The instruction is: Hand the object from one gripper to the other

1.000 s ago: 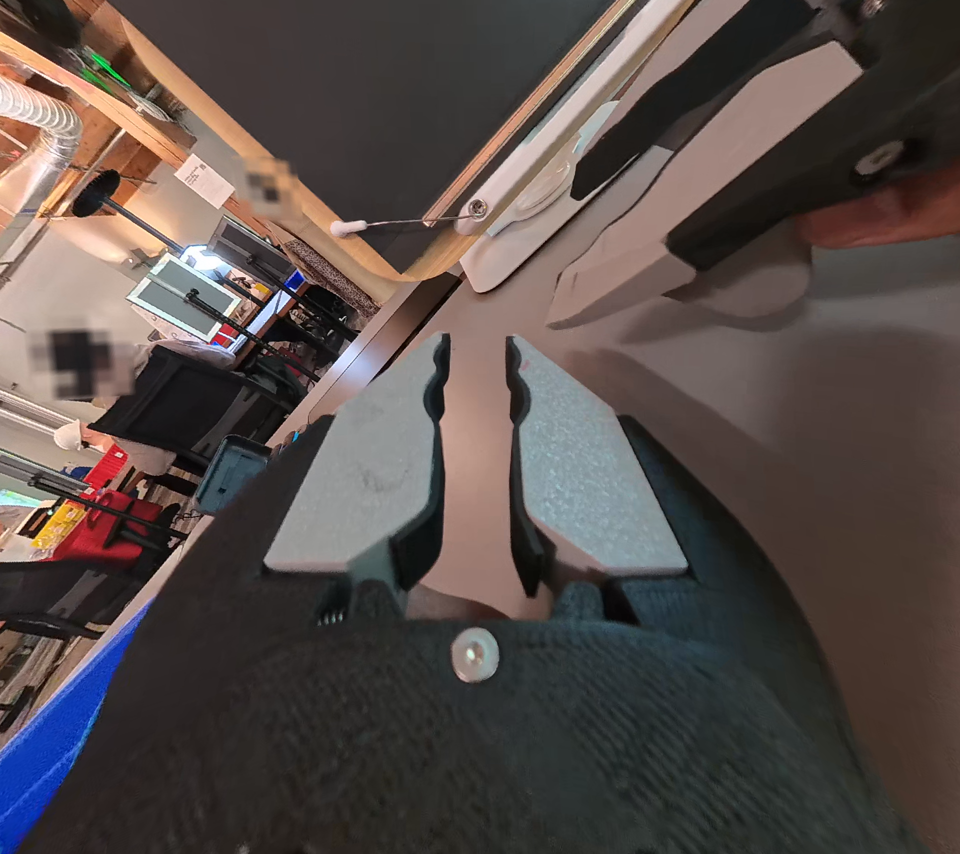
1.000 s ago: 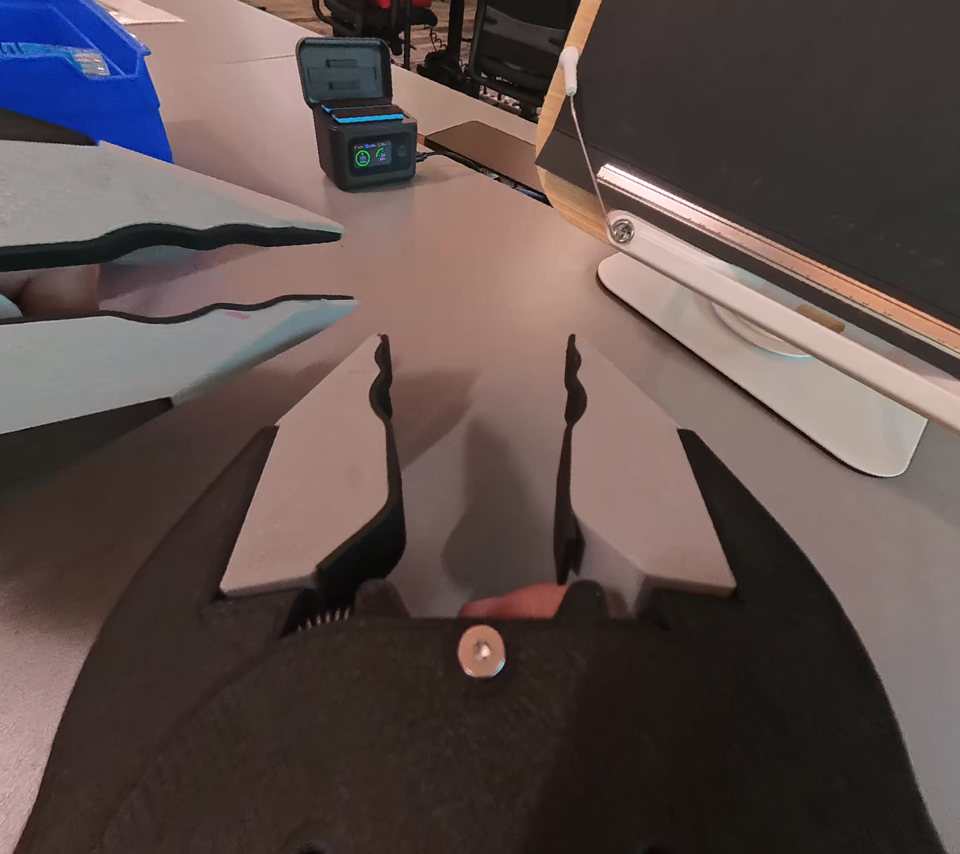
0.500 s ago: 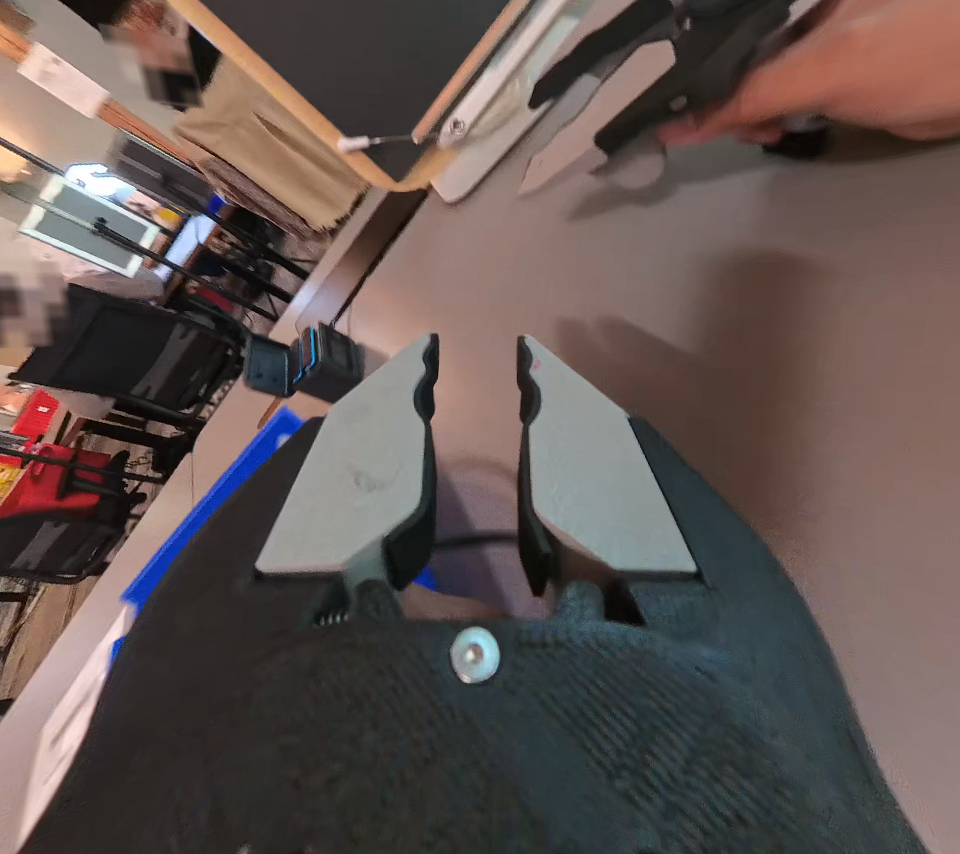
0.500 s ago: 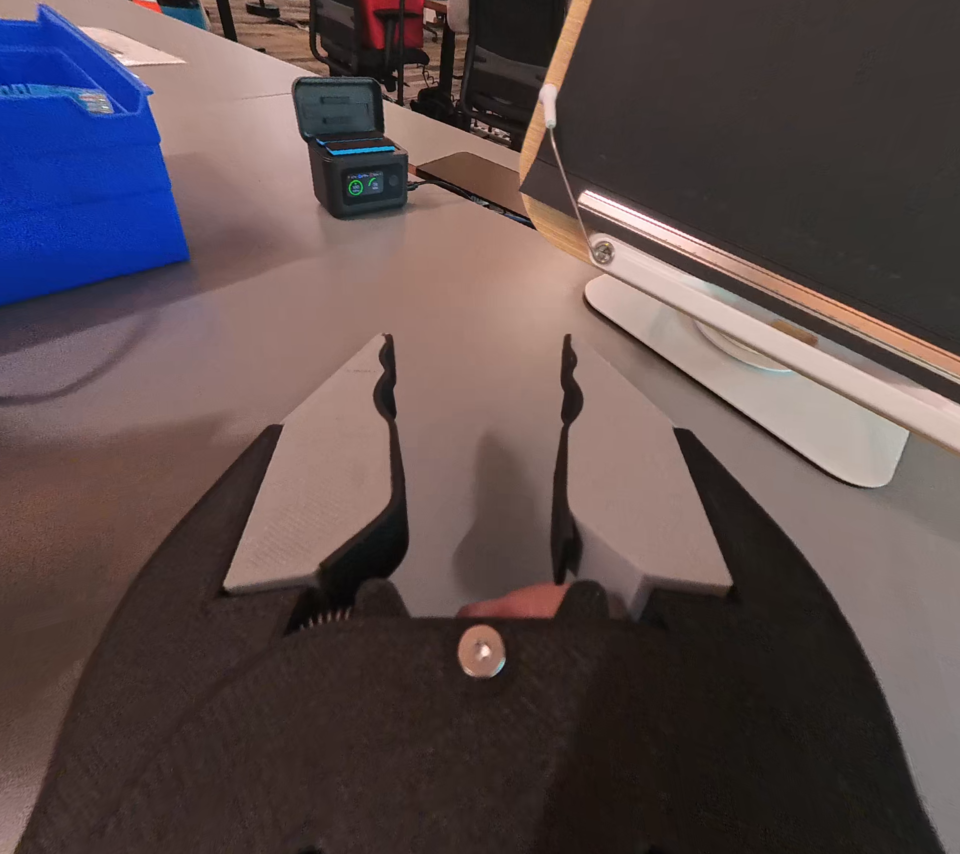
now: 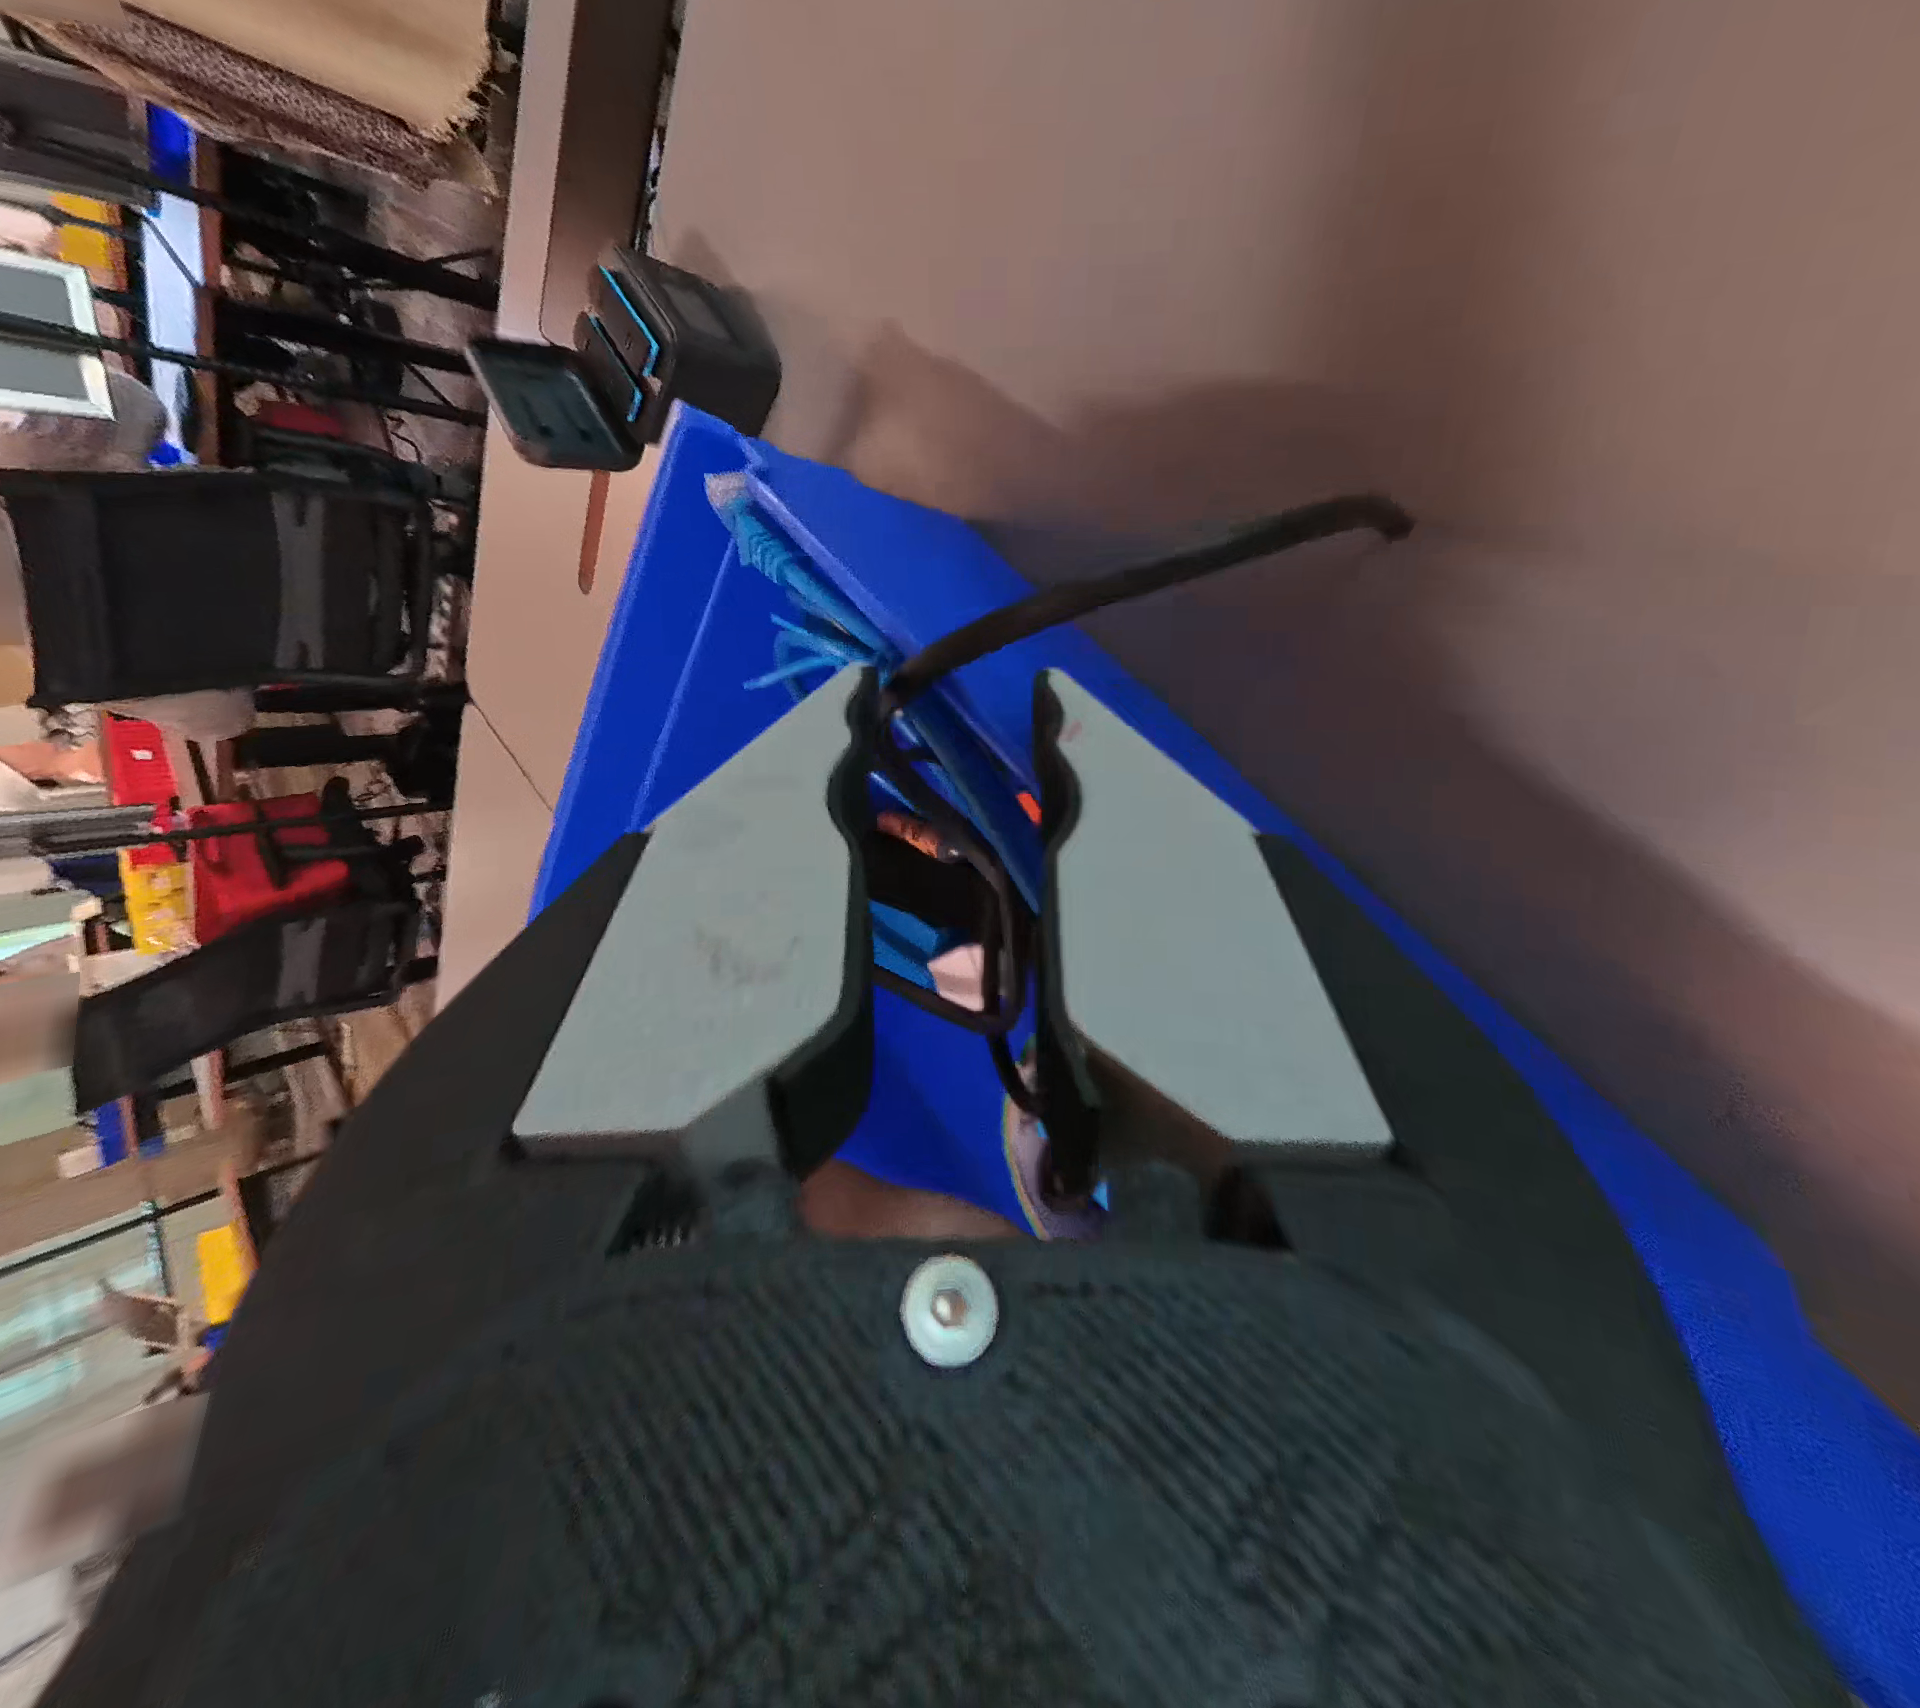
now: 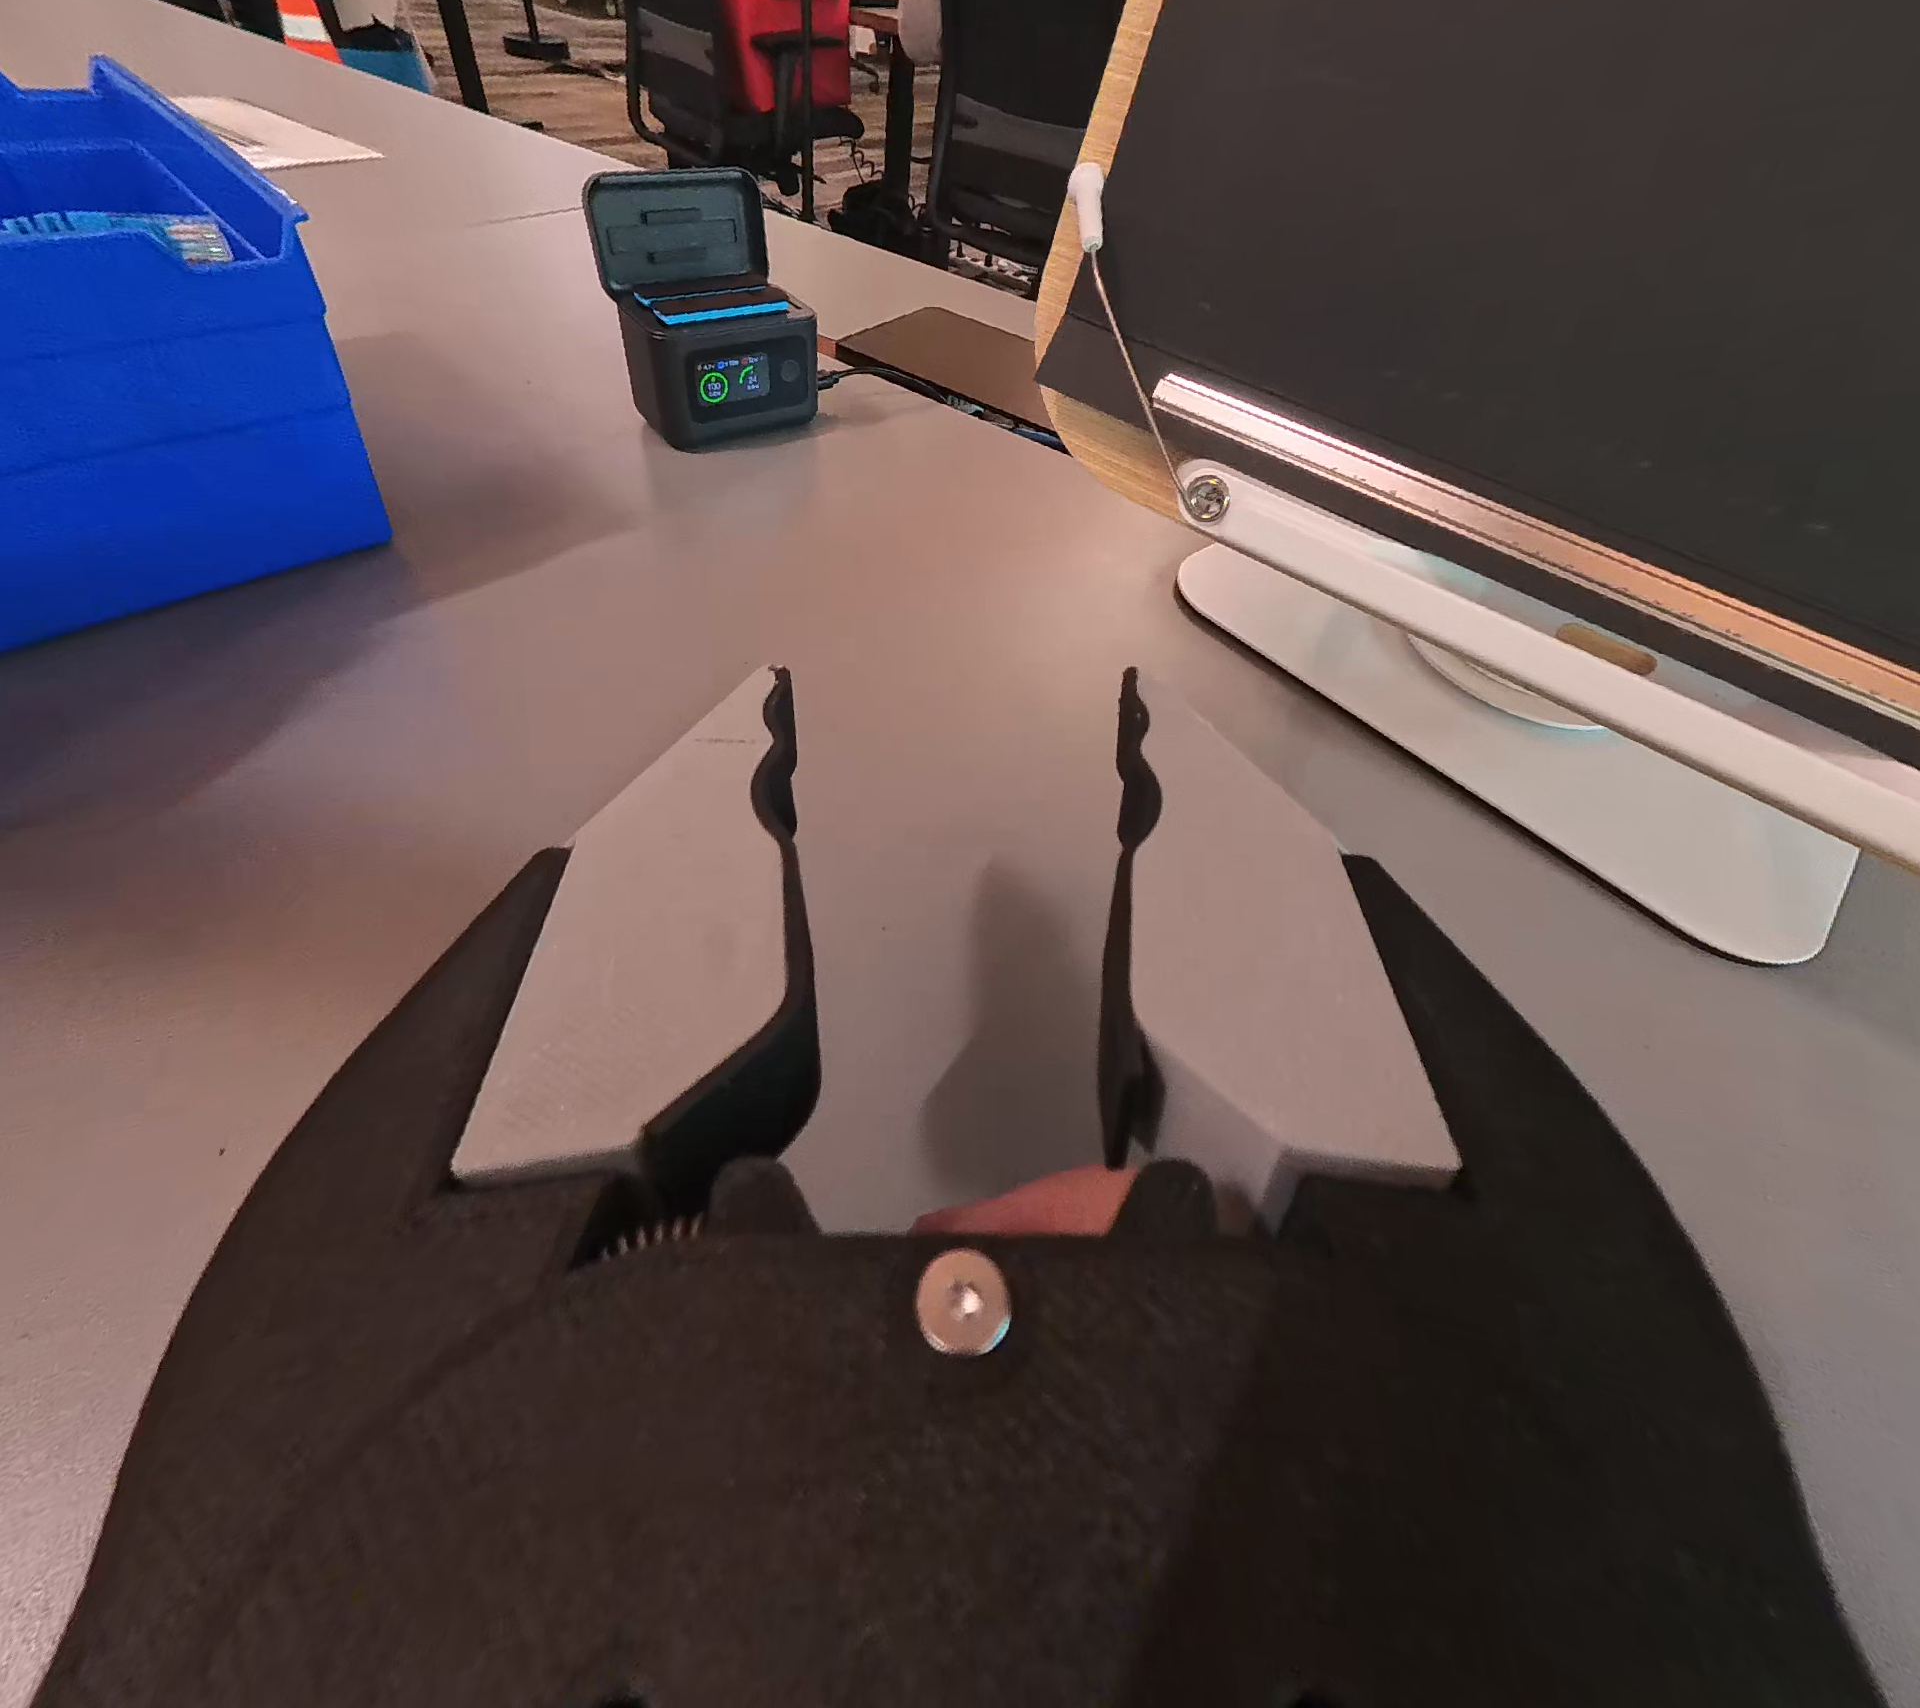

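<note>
My left gripper [image 5: 954, 687] is open and tilted on its side, with its tips over the open blue bin [image 5: 1351, 879]. The bin holds a tangle of cables: a black cable [image 5: 1143, 583] arches out over the rim onto the table, and a blue cable [image 5: 790, 578] lies along the inside. More cables and an orange-tipped piece show between the jaws, and none is gripped. My right gripper [image 6: 954, 676] is open and empty, low over the grey table [image 6: 935, 567]. The blue bin [image 6: 156, 411] stands to its far left.
A black charging case [image 6: 717, 349] with its lid open stands on the table beyond the right gripper; it also shows by the bin's far corner in the left wrist view [image 5: 675, 354]. A dark monitor [image 6: 1558, 152] on a white base [image 6: 1507, 775] fills the right side. Chairs and tables stand behind. Tip to tip, the grippers are about 25 cm apart.
My left gripper has swung away from the right gripper and the monitor to the blue bin and now points into it. The right gripper has barely moved and stays open.
</note>
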